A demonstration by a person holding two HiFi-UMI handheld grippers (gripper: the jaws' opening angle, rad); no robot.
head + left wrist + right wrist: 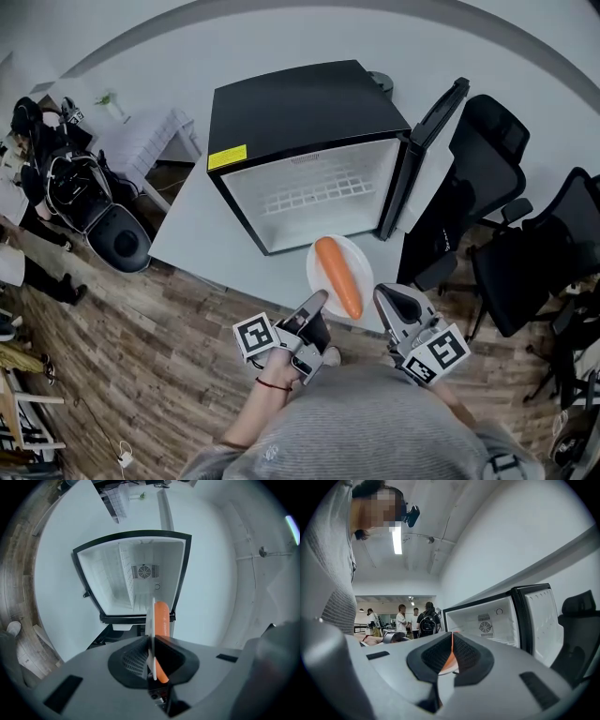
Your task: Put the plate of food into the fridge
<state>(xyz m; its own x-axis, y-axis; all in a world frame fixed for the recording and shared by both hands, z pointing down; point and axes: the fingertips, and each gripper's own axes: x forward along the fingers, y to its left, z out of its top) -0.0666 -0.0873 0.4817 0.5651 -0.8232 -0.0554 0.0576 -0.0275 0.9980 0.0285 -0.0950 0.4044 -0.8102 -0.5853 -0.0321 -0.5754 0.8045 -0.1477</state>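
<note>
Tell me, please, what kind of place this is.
Probably an office or lab room, not a home kitchen: black office chairs stand beside a white table carrying an open mini fridge, and people stand in a lit hall beyond.

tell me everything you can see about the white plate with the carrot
The plate is white, smooth, roundish and thin at the rim. It is held face up just before the open fridge, with one orange carrot lying lengthwise on it. The left gripper and right gripper are each shut on its near rim, one at either side.
</note>
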